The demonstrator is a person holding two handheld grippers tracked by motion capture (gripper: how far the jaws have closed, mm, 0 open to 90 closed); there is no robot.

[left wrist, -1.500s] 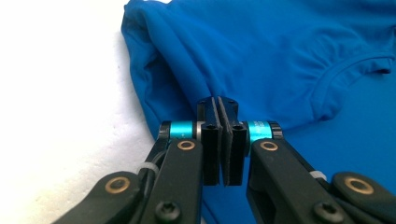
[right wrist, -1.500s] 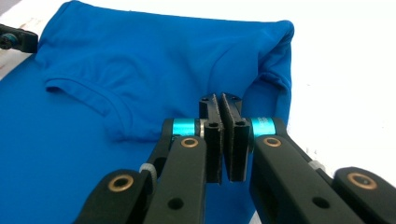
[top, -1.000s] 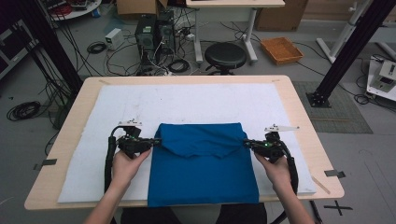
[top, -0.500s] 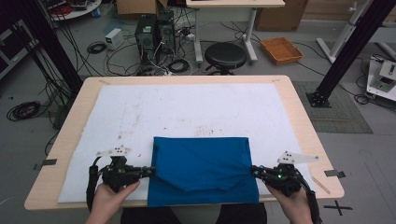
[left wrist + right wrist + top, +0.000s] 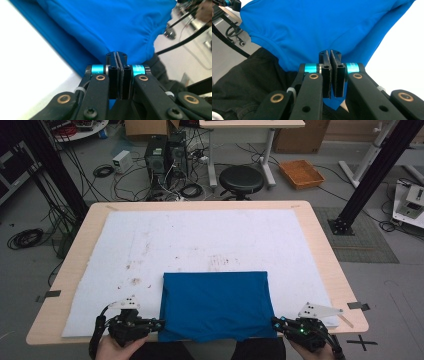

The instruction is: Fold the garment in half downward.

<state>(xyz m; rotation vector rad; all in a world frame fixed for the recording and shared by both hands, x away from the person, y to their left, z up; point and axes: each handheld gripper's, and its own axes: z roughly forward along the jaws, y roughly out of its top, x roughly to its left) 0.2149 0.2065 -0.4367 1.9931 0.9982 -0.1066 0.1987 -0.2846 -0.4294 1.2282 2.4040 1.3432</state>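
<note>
Blue shirt [image 5: 215, 305] now folded over toward the table's [image 5: 320, 250] near edge (fold apparently nearly finished), pinched at its near corners by left tongs [image 5: 159, 324] and right tongs [image 5: 274, 322].

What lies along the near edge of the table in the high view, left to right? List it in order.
left gripper → blue cloth, pinched at both near corners → right gripper → grey three-cornered plate.

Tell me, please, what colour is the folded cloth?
Solid blue cloth, clearest in the high view.
</note>
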